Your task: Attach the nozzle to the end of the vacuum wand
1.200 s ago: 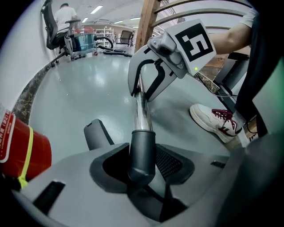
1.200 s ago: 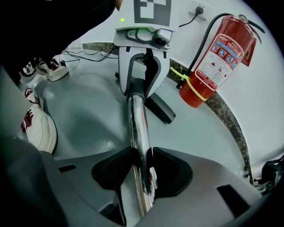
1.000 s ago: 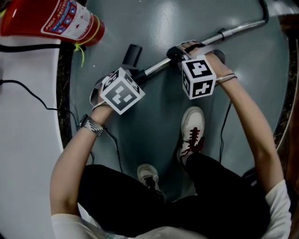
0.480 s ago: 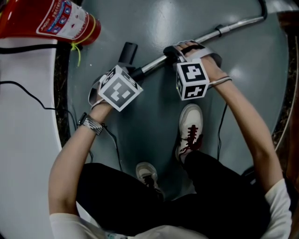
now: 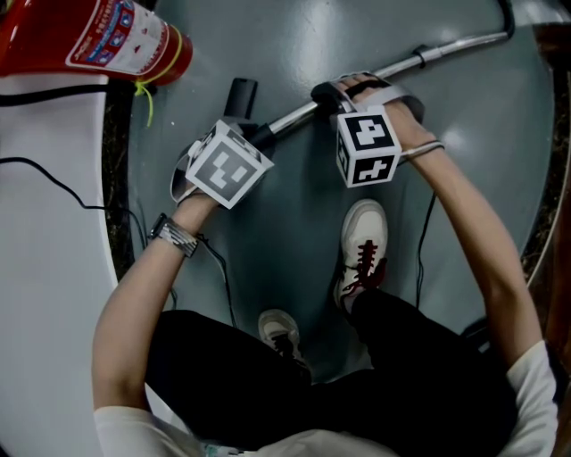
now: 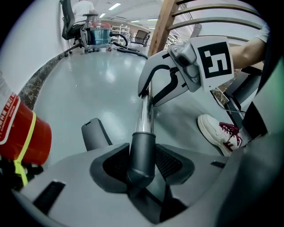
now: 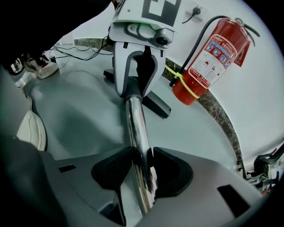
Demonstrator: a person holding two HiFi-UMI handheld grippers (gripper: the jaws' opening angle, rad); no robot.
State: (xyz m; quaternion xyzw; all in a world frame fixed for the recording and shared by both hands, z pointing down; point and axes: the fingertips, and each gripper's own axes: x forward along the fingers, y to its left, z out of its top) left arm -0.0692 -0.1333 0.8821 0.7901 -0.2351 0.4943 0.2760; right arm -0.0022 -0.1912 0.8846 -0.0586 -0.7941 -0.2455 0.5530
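The vacuum wand [image 5: 393, 67] is a chrome tube that slants across the grey floor and ends in a dark grey collar [image 6: 142, 150]. My left gripper [image 5: 259, 134] is shut on that collar, and its pads press both sides in the left gripper view [image 6: 143, 159]. Further up the tube, my right gripper [image 5: 326, 96] is shut on the chrome [image 7: 142, 170]. The dark nozzle [image 5: 239, 94] lies on the floor just beyond the left gripper. In the left gripper view the nozzle [image 6: 94, 133] is apart from the collar.
A red fire extinguisher [image 5: 98, 36] stands at the white wall, far left. A dark stone skirting [image 5: 120, 178] runs along that wall, with black cables beside it. The person's white shoes [image 5: 364, 241] are close below the grippers. A black hose [image 5: 507, 18] leaves the wand's far end.
The left gripper has rolled a little about its own axis. Both grips on the wand are the same, and the nozzle lies where it was.
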